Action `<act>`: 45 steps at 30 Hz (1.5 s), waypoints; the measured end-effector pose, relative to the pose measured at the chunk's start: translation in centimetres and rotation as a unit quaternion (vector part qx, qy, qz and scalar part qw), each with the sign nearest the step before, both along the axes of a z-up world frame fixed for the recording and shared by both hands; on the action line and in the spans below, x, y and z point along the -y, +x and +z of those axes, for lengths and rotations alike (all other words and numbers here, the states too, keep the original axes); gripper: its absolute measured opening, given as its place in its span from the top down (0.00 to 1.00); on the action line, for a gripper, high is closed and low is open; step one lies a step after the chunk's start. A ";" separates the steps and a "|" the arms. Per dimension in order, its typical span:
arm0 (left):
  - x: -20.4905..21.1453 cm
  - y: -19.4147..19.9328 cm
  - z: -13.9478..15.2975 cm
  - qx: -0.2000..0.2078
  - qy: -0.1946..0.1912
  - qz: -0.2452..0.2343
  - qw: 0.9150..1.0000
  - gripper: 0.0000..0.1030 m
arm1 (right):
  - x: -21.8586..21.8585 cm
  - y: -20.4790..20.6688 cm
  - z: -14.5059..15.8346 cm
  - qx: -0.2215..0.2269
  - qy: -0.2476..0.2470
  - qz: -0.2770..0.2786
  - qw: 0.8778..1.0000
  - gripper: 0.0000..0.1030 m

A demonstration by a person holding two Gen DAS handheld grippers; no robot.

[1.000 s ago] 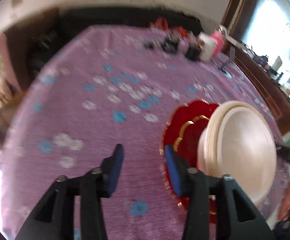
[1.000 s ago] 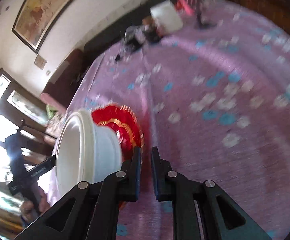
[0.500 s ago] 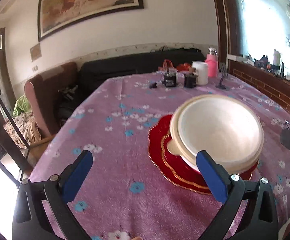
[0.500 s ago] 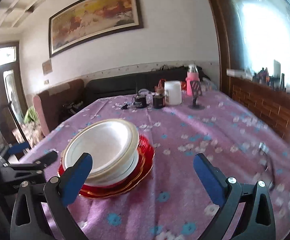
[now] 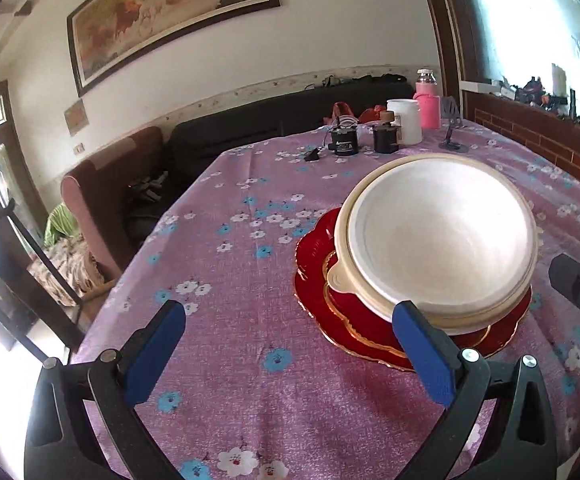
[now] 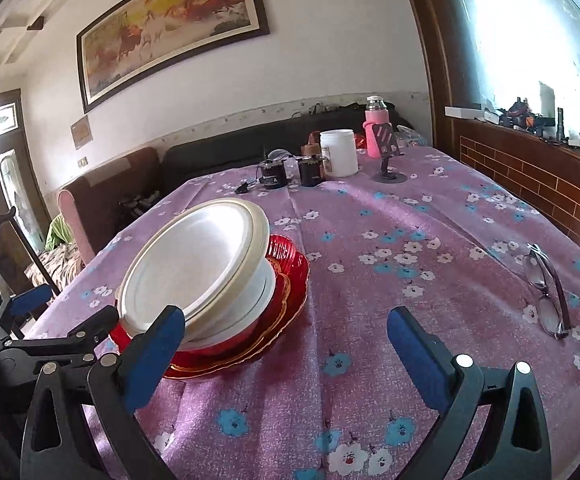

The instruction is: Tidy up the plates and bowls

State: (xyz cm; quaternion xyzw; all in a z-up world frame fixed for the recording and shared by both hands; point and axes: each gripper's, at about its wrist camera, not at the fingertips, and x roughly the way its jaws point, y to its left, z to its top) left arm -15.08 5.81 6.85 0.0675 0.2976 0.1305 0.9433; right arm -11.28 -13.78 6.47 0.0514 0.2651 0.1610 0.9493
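Left wrist view shows the left claw (image 5: 286, 354) spread wide and empty, its jaws having just been opening with nothing between them; its right pad sits just in front of the red plates (image 5: 313, 280) at about 2 o'clock. Stacked on those plates are the nested white bowls (image 5: 437, 240), tilted a little toward the near side, likely because the lower bowl rests unevenly on the scalloped plate. Right wrist view shows the right claw (image 6: 286, 354) equally spread and empty, also just opened, with the stack at its 10 o'clock and bare purple flowered surface (image 6: 389, 272) between the pads. Both claws stand clear of the stack, so gathering everything into one pile looks done. Glasses (image 6: 545, 292) lie at 3 o'clock, well apart.
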 end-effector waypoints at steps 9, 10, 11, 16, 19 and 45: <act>-0.7 -0.2 0.3 -0.013 -0.048 -0.027 0.998 0.00 | -0.2 -0.2 0.3 -0.003 0.004 0.001 1.000 0.01; -0.8 -0.2 0.2 -0.016 -0.051 -0.028 0.998 0.00 | -0.3 -0.3 0.2 -0.004 0.004 0.002 1.000 0.01; -0.8 -0.3 0.1 -0.018 -0.053 -0.027 0.998 0.00 | -0.3 -0.5 0.2 -0.004 0.005 0.002 1.000 0.01; -0.6 -0.8 0.0 -0.019 -0.050 -0.027 0.998 0.00 | -0.8 -1.1 0.0 -0.007 0.004 0.010 1.000 0.01; -0.5 -1.1 -0.2 -0.020 -0.046 -0.025 0.998 0.00 | -1.0 -1.3 -0.1 -0.007 0.003 0.012 1.000 0.01; -0.9 -0.8 -0.9 -0.050 -0.066 -0.034 0.996 0.00 | -0.9 -1.9 0.2 -0.007 0.006 0.010 1.000 0.01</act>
